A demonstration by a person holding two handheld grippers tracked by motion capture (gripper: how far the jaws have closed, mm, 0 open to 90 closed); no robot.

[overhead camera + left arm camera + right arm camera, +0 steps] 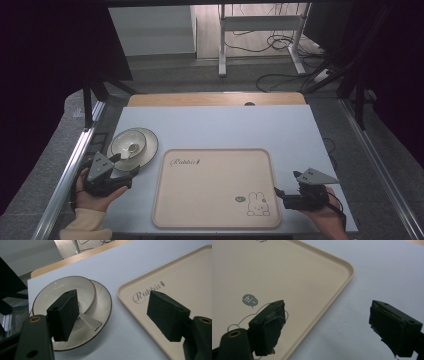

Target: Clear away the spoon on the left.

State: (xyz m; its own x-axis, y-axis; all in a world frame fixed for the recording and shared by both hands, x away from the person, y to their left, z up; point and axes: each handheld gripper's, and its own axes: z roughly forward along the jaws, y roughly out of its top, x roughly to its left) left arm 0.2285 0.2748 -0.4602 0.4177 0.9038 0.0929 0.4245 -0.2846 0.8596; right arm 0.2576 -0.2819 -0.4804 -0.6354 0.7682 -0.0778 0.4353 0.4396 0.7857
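A cream bowl (pixel 131 143) with a brown rim sits on a larger cream plate (pixel 148 150) at the table's left. A pale spoon-like piece (pixel 90 322) lies from the bowl onto the plate (pixel 103 302). My left gripper (pixel 126 165) is at the plate's near edge with its jaws open. In the left gripper view it (pixel 113 302) has nothing between its jaws, and the bowl (pixel 57 290) lies behind the left one. A beige tray (pixel 215 185) with a rabbit print lies in the middle. My right gripper (pixel 280 196) stands open at the tray's near right corner, straddling the rim (pixel 337 290).
The pale tabletop (pixel 225 125) has a wooden strip (pixel 215 99) along its far edge. Metal rails (pixel 70 170) run down both sides. Beyond the table stand a desk frame (pixel 222 45) and floor cables (pixel 280 42).
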